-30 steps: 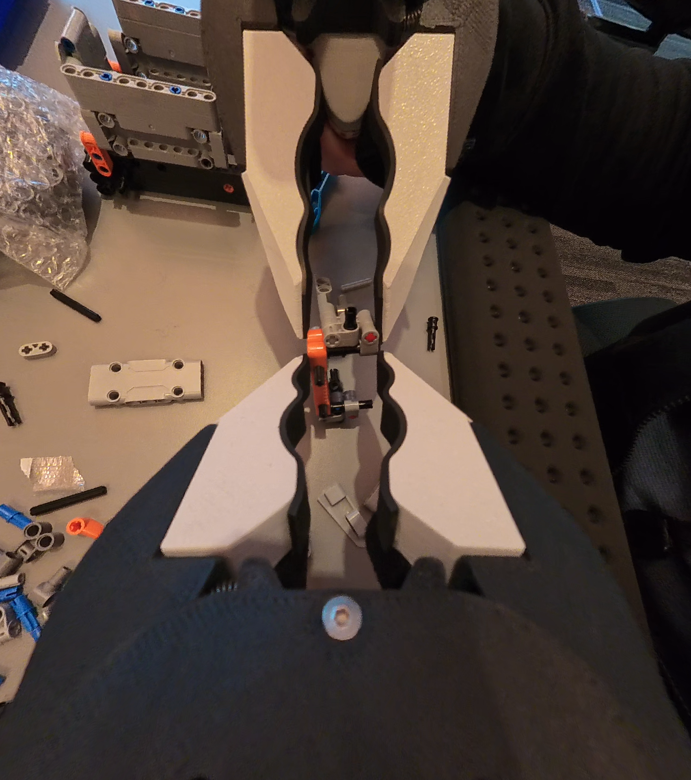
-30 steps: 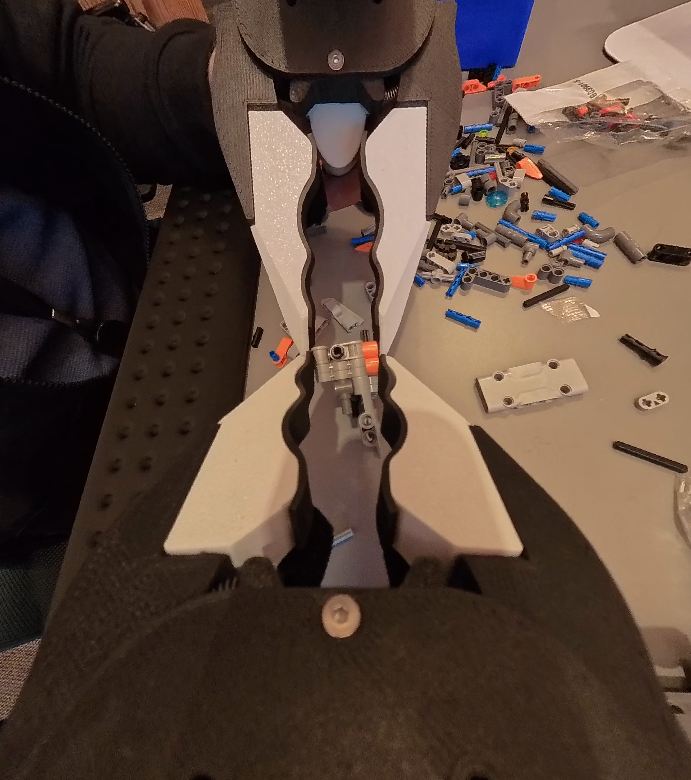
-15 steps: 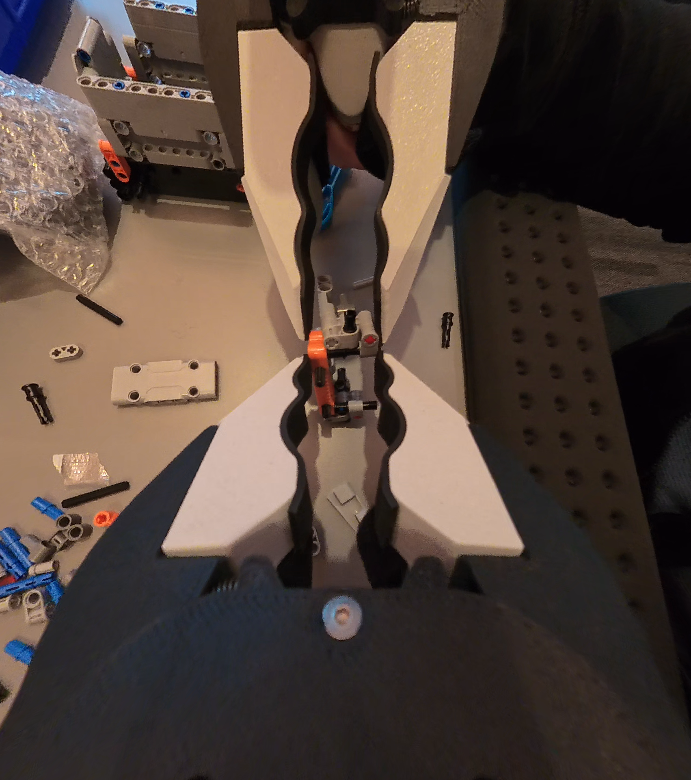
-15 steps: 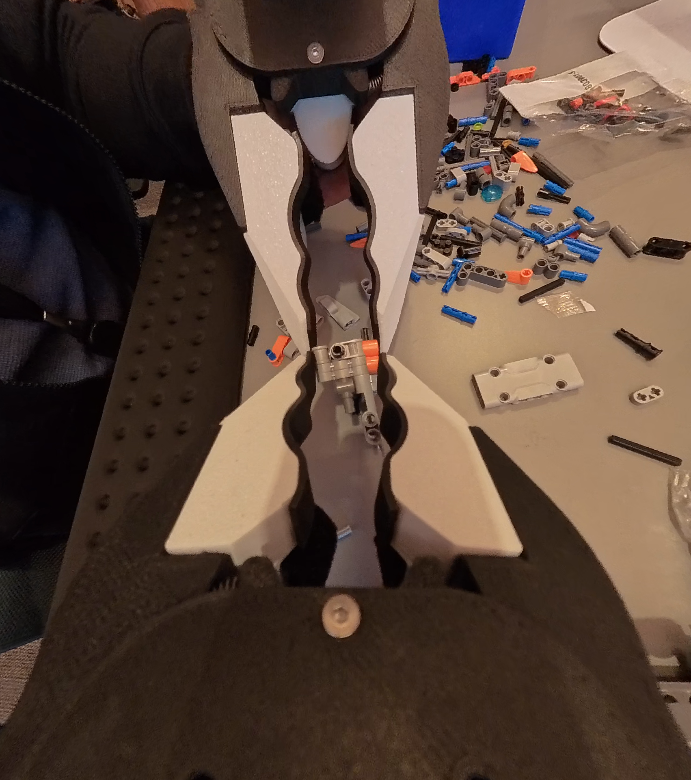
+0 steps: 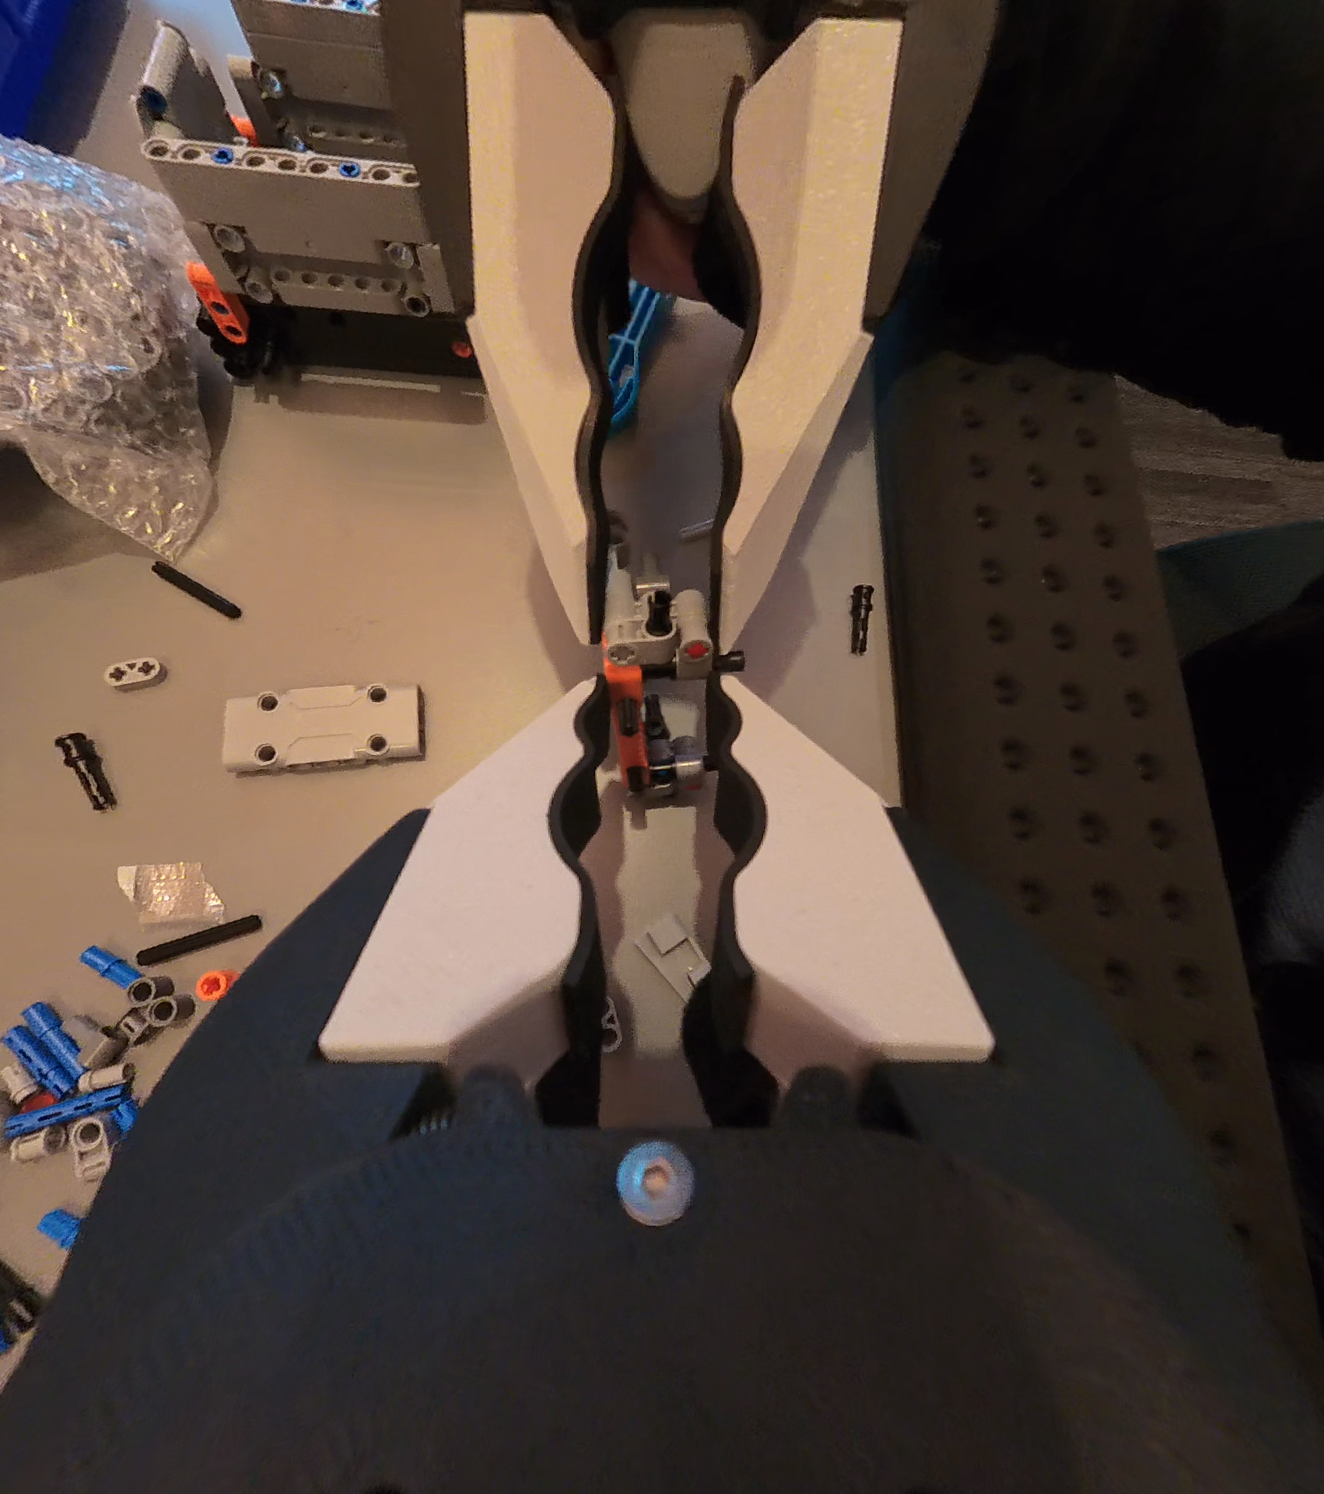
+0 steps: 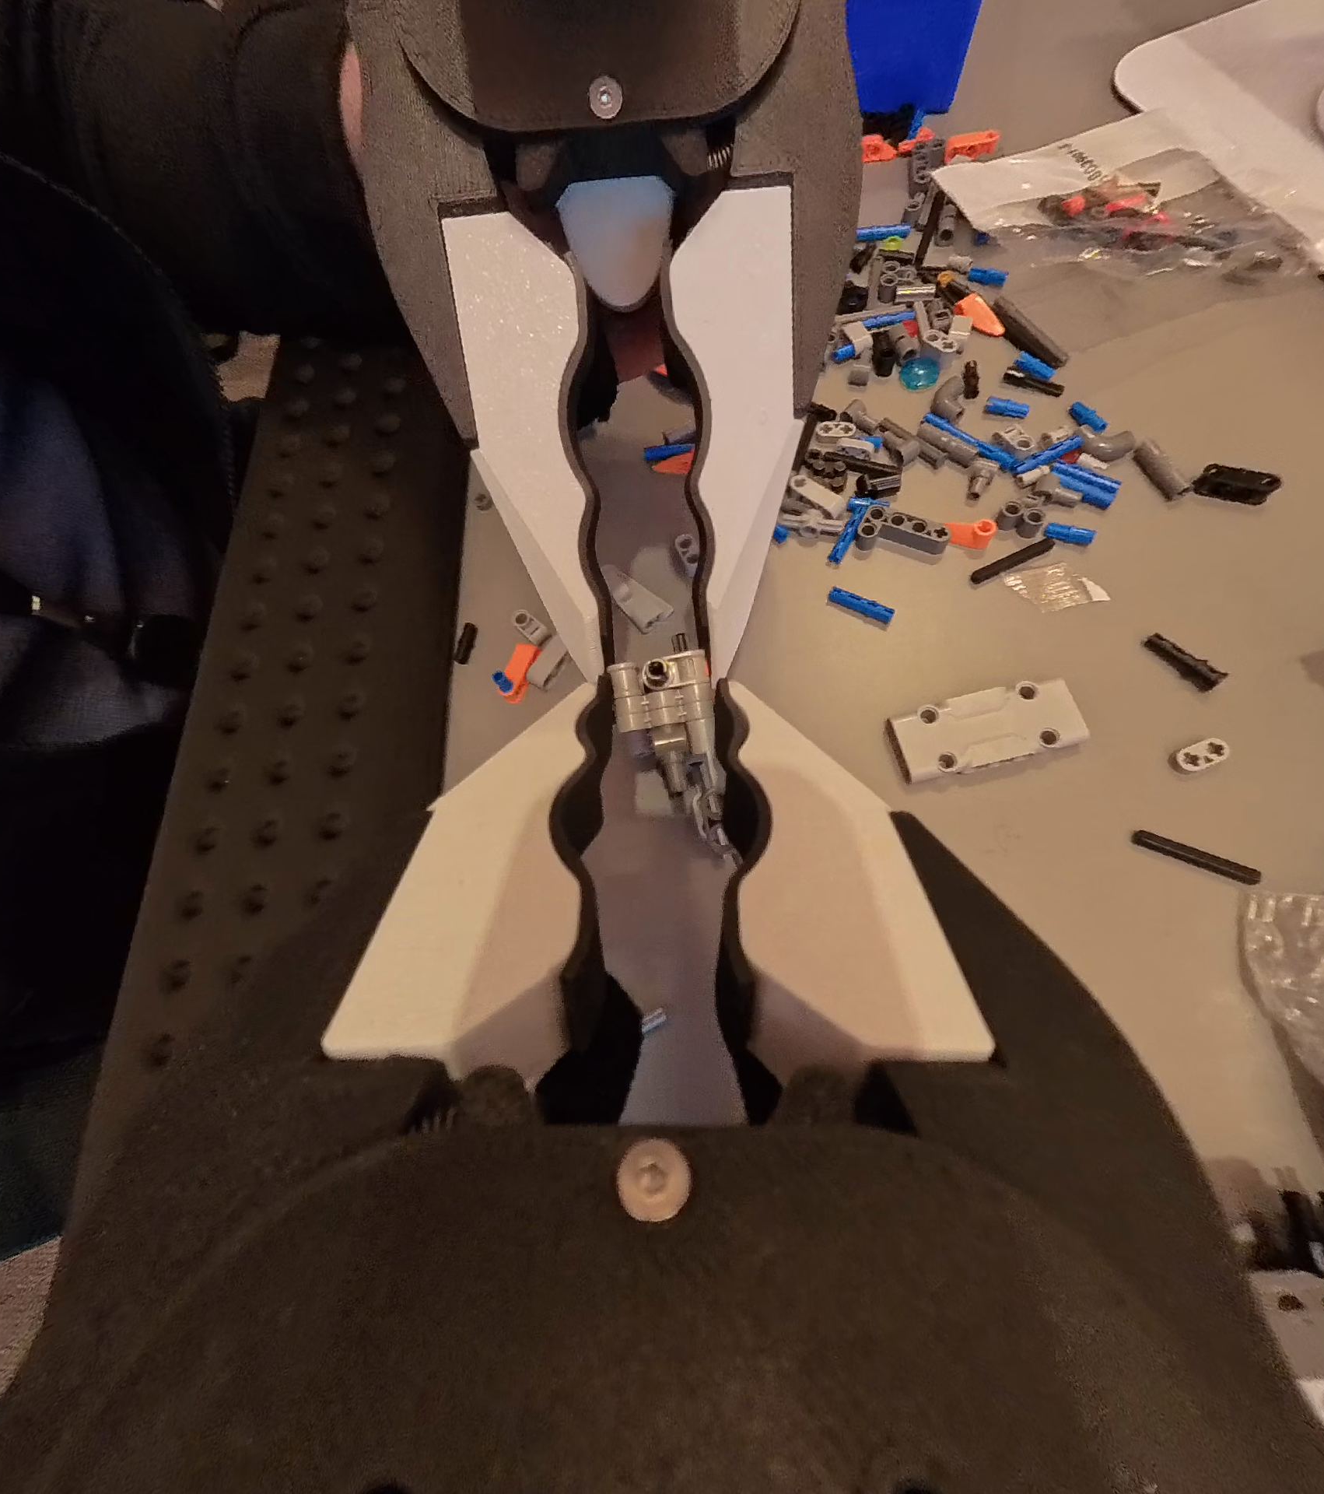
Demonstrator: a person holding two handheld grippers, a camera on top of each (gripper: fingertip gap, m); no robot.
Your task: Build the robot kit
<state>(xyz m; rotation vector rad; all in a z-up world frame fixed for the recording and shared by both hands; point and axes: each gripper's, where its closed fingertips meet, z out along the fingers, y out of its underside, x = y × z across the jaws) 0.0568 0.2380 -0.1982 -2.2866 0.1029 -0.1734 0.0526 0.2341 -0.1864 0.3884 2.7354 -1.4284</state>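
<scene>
Fingertips of the two grippers meet nose to nose above the grey table (image 5: 368, 501), and between them hangs a small assembly of grey connectors, black pins and an orange beam (image 5: 655, 695). The left gripper (image 5: 657, 703) has its fingers drawn narrow and pinches the orange-beam end of the assembly; the right gripper (image 6: 663, 695), equally narrow, clamps the grey connector block at the opposite end, so both hold the same piece off the table. By the look of it the assembly is light, hard plastic, stiff in each part but only friction-fitted, so a twist or pull could pop a pin loose; the flat sides of the beam and the connector block seem the safest places to grip. Left of the assembly in the left wrist view lie a grey panel (image 5: 323, 728), a black pin (image 5: 86, 768) and bubble wrap (image 5: 36, 283); beyond it stands a larger grey built frame (image 5: 303, 186).
</scene>
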